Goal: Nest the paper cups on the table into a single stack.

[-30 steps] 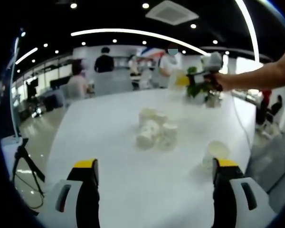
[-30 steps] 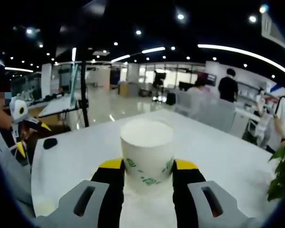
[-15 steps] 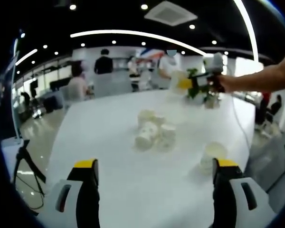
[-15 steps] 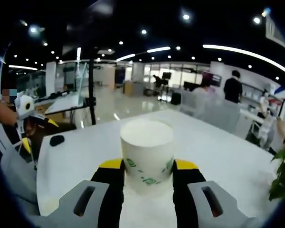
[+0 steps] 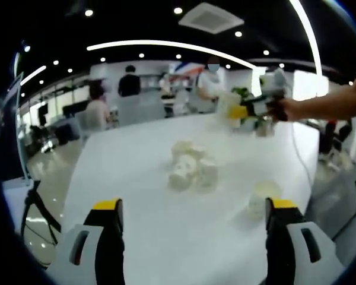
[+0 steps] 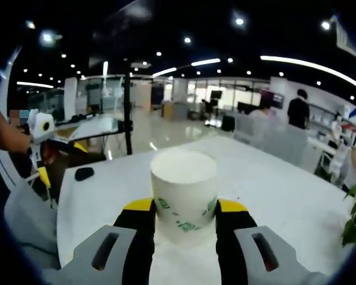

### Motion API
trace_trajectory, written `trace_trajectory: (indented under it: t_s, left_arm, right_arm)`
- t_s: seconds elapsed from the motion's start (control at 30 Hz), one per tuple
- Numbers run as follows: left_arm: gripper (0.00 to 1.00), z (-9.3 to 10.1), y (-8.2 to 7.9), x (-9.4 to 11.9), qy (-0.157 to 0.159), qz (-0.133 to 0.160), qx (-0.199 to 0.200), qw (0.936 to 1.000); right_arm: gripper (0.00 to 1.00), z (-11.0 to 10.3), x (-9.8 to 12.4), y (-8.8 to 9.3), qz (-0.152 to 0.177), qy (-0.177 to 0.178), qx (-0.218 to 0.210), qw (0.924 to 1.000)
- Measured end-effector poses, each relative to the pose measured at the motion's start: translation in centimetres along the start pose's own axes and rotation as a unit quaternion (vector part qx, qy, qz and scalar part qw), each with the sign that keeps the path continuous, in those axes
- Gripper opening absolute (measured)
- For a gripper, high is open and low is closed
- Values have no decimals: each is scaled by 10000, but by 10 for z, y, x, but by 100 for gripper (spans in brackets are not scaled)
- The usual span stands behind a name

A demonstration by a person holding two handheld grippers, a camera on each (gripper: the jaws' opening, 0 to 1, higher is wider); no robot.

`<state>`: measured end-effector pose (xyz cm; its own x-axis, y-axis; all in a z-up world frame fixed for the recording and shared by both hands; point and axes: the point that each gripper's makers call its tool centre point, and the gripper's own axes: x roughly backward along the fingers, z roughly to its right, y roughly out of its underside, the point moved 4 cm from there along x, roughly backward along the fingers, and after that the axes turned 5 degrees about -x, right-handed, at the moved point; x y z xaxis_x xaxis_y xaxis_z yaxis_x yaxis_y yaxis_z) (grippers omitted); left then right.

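- Cups: in the left gripper view a loose pile sits mid-table, some cups upright and at least one tipped on its side; the blur hides which way its mouth points.
- One more cup lies apart from the pile, toward the near right edge of the table and just beside the left gripper's right jaw, mouth turned up toward the camera, axis tilted.
- Left gripper hovers on the near side of the pile, jaws wide apart with nothing between them.
- Right gripper shows in this view beyond the pile, above the far side of the table, carrying a cup in a person's hand.
- In the right gripper view the right gripper is clamped on that cup, both jaws pressed to its sides near the base.
- The held cup's long axis runs up between the jaws, away from the camera; a flat pale disc faces forward, and I cannot tell whether it is mouth or bottom.
- The left gripper appears at the left edge here, off the table's near-left corner.
- Step in hand, as I judge it: one cup is picked and is being carried.
- The next move calls for lining its axis up with an upright cup and sliding one into the other, with the free gripper steadying the receiver.
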<state>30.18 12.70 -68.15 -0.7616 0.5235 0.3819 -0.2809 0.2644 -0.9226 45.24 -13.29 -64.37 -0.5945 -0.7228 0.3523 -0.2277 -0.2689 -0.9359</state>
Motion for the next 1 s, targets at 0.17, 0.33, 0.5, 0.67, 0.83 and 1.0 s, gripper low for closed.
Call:
trace_trajectory:
  t_s: [0.17,0.33,0.5,0.67,0.83,1.0]
  left_arm:
    - [99,4,-5,1,54,27,-41,10000]
    - [99,10,-9,2,131,41,-127,9998]
    - [97,12,-14,2,156,77,-124,9998]
    - [97,14,-20,1,168,168,-92,9997]
    - [98,25,-32,0,285,309,-255,9988]
    - [98,28,-38,-2,368,347,-288,9983]
  right_arm:
    - [36,-10,4,7,-45,-62,-52,10000]
    - [37,-18,8,8,-46,-129,-93,9999]
    - [37,-25,11,9,-42,-174,-117,9998]
    - [37,-33,14,9,-97,-215,-26,9997]
    - [37,-45,16,11,-176,-305,101,9993]
    - [37,-56,17,12,-191,-409,9,9990]
